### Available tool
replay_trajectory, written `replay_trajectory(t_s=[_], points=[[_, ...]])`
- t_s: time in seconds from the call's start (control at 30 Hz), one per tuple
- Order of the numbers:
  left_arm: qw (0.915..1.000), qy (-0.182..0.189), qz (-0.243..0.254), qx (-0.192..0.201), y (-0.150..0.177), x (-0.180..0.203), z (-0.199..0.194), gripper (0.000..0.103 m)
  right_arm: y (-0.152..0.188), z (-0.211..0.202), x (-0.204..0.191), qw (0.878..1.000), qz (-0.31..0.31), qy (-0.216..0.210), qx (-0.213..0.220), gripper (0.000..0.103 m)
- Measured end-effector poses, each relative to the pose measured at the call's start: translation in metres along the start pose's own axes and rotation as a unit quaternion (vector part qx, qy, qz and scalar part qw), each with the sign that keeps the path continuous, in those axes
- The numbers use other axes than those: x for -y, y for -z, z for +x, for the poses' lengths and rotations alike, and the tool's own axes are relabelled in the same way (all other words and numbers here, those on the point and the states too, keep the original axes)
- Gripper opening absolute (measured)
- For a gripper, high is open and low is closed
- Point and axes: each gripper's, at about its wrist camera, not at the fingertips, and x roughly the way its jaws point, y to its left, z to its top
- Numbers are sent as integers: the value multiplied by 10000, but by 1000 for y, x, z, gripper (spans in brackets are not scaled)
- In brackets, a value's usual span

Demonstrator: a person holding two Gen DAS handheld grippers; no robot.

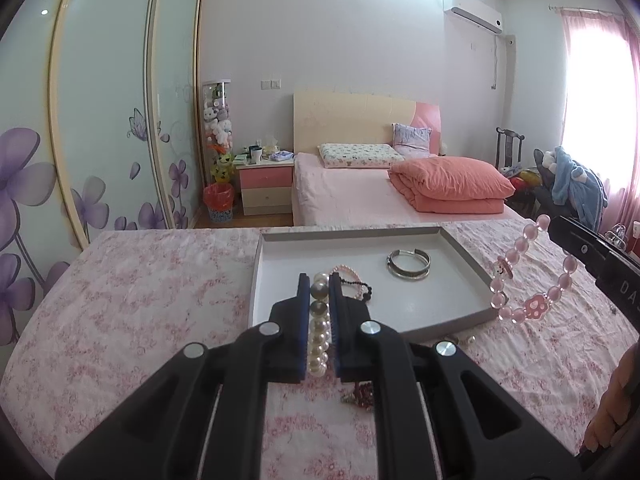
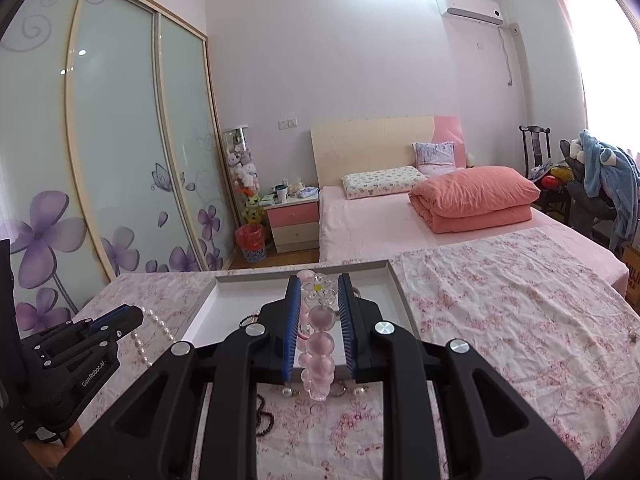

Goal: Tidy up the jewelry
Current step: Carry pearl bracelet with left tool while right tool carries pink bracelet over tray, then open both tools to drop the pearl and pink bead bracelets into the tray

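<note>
Left gripper (image 1: pixel 319 286) clamps the pearls (image 1: pixel 319 340); right gripper (image 2: pixel 318 294) pinches pink beads (image 2: pixel 319 344) beside the tray (image 1: pixel 466 256).

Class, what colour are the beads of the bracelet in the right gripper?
Pale translucent pink bracelet, clearest in the left wrist view, hanging from the right gripper.

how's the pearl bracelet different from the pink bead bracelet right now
The pearl bracelet has small white pearls plus two grey ones; the pink bead bracelet has bigger translucent pink beads with charms. The pearl one is in the left hand-held gripper, the pink one in the right hand-held gripper. Both hang clamped above the floral cloth.
</note>
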Motion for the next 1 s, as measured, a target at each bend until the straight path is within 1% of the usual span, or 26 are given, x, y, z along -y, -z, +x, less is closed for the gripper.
replay_trajectory(t_s=[0.3, 0.53, 0.67, 1.0], points=[[10000, -56, 44, -3, -15, -1, 30, 10, -10, 29, 2, 9999, 17, 121, 15, 20], [9999, -43, 78, -118, -21, 1, 63, 10, -11, 62, -4, 9997, -89, 177, -154, 20], [9997, 52, 20, -233, -25, -2, 84, 10, -9, 87, -9, 9992, -83, 145, -351, 20], [9986, 147, -15, -510, -28, -2, 135, 10, 4, 152, -8, 9940, 77, -90, -1092, 20]])
